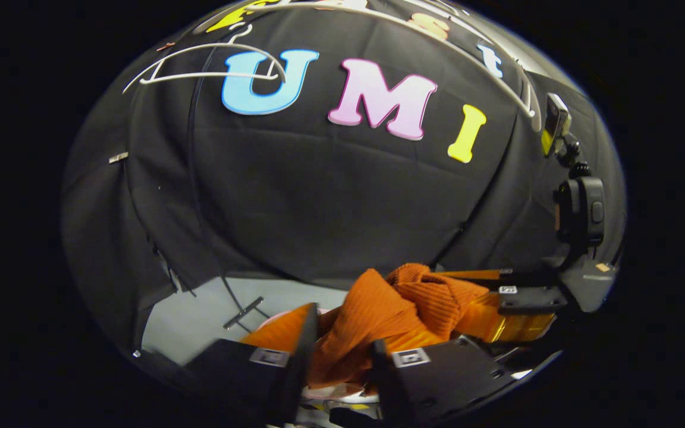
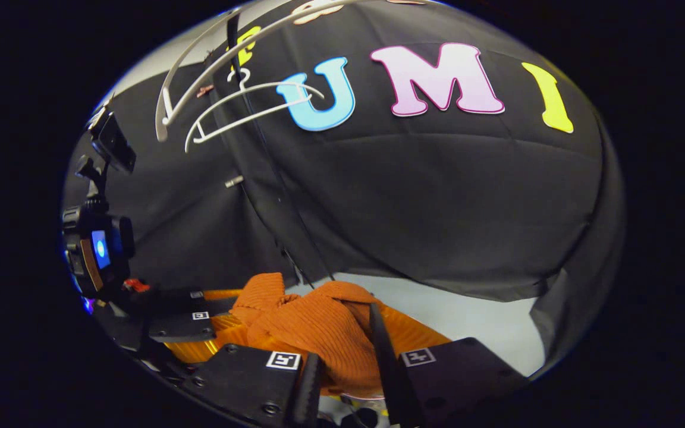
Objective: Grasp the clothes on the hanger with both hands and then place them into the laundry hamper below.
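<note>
I have the orange ribbed garment (image 1: 378, 321) bunched between both grippers, low at six o'clock in each view. My left gripper (image 1: 342, 356) has its fingers clamped on a fold of it, and my right gripper (image 2: 345, 368) pinches the other end the same way, so the cloth hangs gathered rather than trailing. The white hanger (image 2: 247, 107) sits bare up at eleven o'clock on the rail, which tells me the garment is off it. The pale rim under the cloth may be the hamper, though I can't be sure from here.
</note>
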A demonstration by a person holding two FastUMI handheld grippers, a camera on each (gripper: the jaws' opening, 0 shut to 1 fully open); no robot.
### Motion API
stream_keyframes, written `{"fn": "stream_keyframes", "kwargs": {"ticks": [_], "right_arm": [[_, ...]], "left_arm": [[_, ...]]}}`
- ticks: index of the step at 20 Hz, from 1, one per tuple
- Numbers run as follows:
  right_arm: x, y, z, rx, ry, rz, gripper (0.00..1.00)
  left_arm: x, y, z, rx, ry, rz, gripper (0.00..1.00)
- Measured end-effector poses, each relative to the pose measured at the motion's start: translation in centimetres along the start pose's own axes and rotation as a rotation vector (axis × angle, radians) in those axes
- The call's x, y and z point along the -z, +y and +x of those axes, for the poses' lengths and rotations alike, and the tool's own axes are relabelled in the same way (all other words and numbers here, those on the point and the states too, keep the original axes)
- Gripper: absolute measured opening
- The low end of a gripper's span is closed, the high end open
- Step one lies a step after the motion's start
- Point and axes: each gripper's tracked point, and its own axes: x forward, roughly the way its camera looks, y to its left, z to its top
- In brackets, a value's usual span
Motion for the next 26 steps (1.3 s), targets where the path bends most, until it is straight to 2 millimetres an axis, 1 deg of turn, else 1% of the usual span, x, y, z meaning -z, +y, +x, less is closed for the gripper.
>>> {"fn": "stream_keyframes", "kwargs": {"ticks": [1, 2, 3, 4, 5, 6, 7, 9, 12, 15, 18, 21, 24, 26], "right_arm": [[0.4, -0.2, -0.3, 0.003, 0.01, -0.013, 0.48], [0.5, -0.6, -0.7, 0.016, 0.021, -0.024, 0.58], [0.6, -0.8, -0.8, 0.016, 0.024, -0.038, 0.67], [0.6, -0.6, -1.0, 0.009, 0.02, -0.039, 0.77], [0.2, -0.5, -1.0, -0.001, 0.004, -0.025, 0.85], [-0.2, -0.5, -1.1, -0.006, -0.01, -0.01, 0.97], [-0.5, -0.5, -1.1, -0.003, -0.016, -0.005, 0.98], [-0.7, -0.7, -1.3, 0.003, -0.017, -0.011, 0.98], [-0.4, -1.2, -1.5, 0.014, -0.011, 0.002, 0.98], [-0.5, -0.7, -2.0, 0.013, -0.025, 0.028, 0.98], [-0.5, -0.3, -2.8, 0.023, -0.035, 0.009, 0.98], [-0.6, 0.8, -4.1, 0.022, -0.048, 0.004, 0.98], [-1.1, 2.5, -5.8, 0.023, -0.082, -0.026, 0.98], [-1.7, 4.1, -7.4, 0.025, -0.116, -0.049, 0.98]], "left_arm": [[0.4, 0.4, -0.5, -0.021, 0.014, 0.0, 0.58], [0.9, 0.5, -0.4, -0.031, 0.021, 0.002, 0.72], [1.4, 0.5, -0.2, -0.035, 0.028, 0.001, 0.83], [1.5, 0.6, -0.7, -0.032, 0.035, 0.0, 0.94], [1.5, 0.8, -0.9, -0.023, 0.024, -0.009, 0.94], [1.2, 0.9, -1.1, -0.021, 0.012, -0.016, 0.96], [0.9, 1.2, -1.4, -0.024, 0.001, -0.019, 0.96], [0.1, 1.6, -1.7, -0.035, -0.015, -0.025, 0.95], [-0.4, 1.9, -2.4, -0.042, -0.03, -0.035, 0.95], [-0.3, 2.1, -2.9, -0.046, -0.035, -0.028, 0.95], [-0.4, 2.2, -3.8, -0.045, -0.045, -0.012, 0.95], [-1.0, 2.0, -5.3, -0.033, -0.078, -0.001, 0.95], [-2.0, 1.9, -8.0, -0.024, -0.128, 0.015, 0.96], [-3.1, 2.1, -10.0, -0.026, -0.172, 0.028, 0.95]]}}
